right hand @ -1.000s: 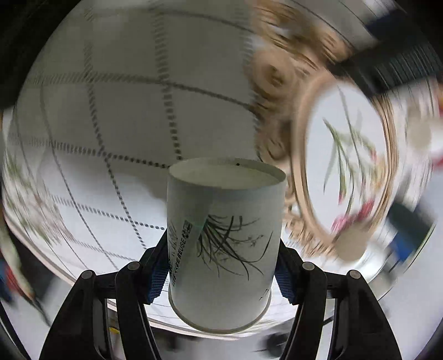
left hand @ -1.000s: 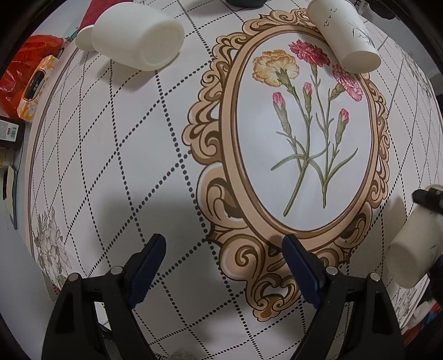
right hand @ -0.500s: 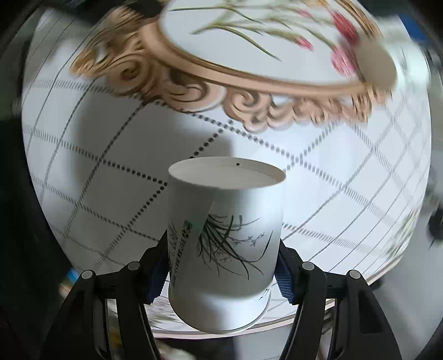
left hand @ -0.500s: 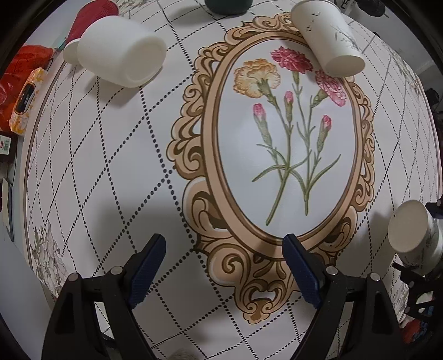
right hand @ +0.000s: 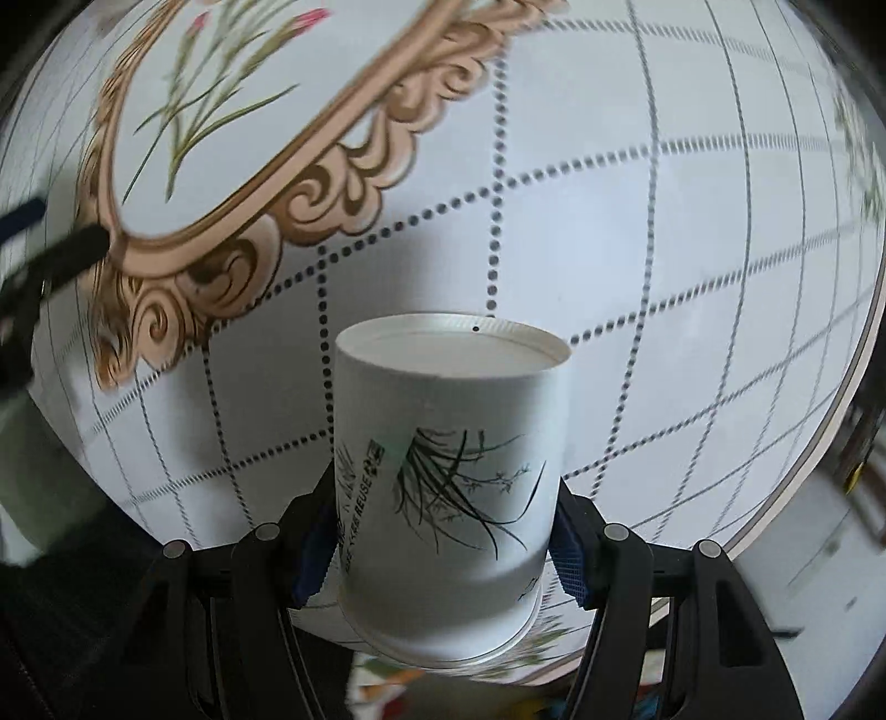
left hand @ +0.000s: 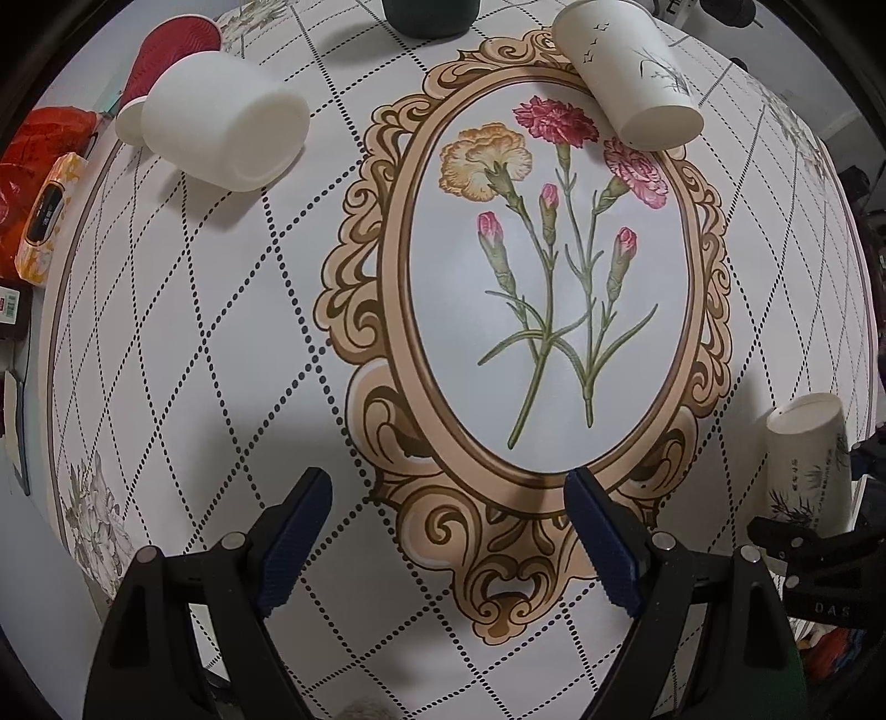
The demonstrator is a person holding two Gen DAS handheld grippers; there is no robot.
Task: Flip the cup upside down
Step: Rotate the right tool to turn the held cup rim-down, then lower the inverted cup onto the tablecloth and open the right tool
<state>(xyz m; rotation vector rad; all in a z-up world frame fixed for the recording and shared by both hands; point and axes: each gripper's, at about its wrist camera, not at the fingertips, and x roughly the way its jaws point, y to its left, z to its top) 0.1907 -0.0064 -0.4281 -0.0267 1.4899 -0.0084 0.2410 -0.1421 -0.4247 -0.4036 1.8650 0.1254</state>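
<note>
My right gripper (right hand: 443,531) is shut on a white paper cup (right hand: 448,471) with a black grass print. The cup's flat base points away from the camera and its rim is nearest. It is held above the tablecloth (right hand: 637,221). The same cup (left hand: 811,459) shows at the right edge of the left wrist view, base up, held in the right gripper. My left gripper (left hand: 448,537) is open and empty, above the tablecloth's gold frame print (left hand: 365,310).
A second printed paper cup (left hand: 626,77) lies on its side at the back right. A plain white cup (left hand: 221,127) lies on its side at the back left with a red cup (left hand: 166,50) behind it. A dark container (left hand: 429,14) stands at the back edge. Orange packets (left hand: 44,216) sit left.
My right gripper has rotated with the cup; the tablecloth pattern swung round behind it. In the left wrist view the held cup turned from lying sideways to base up. The left gripper drifted slightly.
</note>
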